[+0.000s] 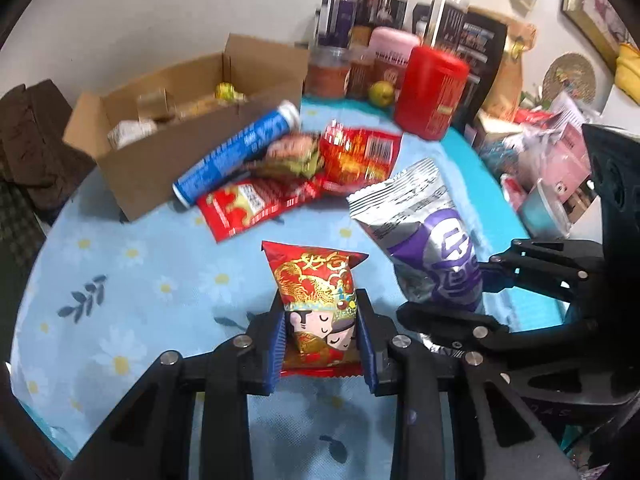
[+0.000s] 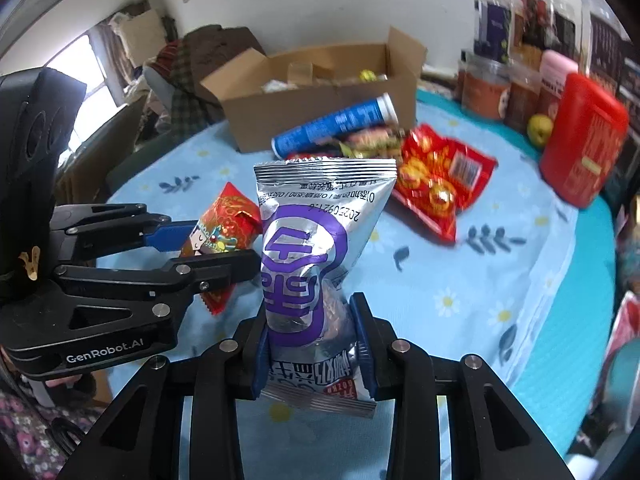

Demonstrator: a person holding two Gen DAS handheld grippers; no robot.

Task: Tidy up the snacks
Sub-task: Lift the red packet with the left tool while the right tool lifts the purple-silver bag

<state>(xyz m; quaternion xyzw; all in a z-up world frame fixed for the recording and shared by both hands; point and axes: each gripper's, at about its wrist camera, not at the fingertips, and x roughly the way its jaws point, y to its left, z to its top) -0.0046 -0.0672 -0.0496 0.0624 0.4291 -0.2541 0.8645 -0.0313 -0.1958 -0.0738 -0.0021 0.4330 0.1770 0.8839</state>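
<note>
My left gripper (image 1: pixel 322 334) is shut on a small red packet with a cartoon couple (image 1: pixel 318 292) and holds it above the blue flowered tablecloth (image 1: pixel 132 280). It also shows in the right wrist view (image 2: pixel 224 232). My right gripper (image 2: pixel 314 340) is shut on a silver and purple snack bag (image 2: pixel 312 248), which also shows in the left wrist view (image 1: pixel 424 236). An open cardboard box (image 1: pixel 172 128) with several snacks inside stands at the back left. A blue tube (image 1: pixel 240 152) and red snack packets (image 1: pixel 356 152) lie in front of it.
A red canister (image 1: pixel 432 92), a green fruit (image 1: pixel 380 94) and several jars and bottles (image 1: pixel 360 40) stand along the back wall. Clutter of bags and a teal cup (image 1: pixel 546 208) sits at the right edge. A dark sofa (image 1: pixel 28 144) lies to the left.
</note>
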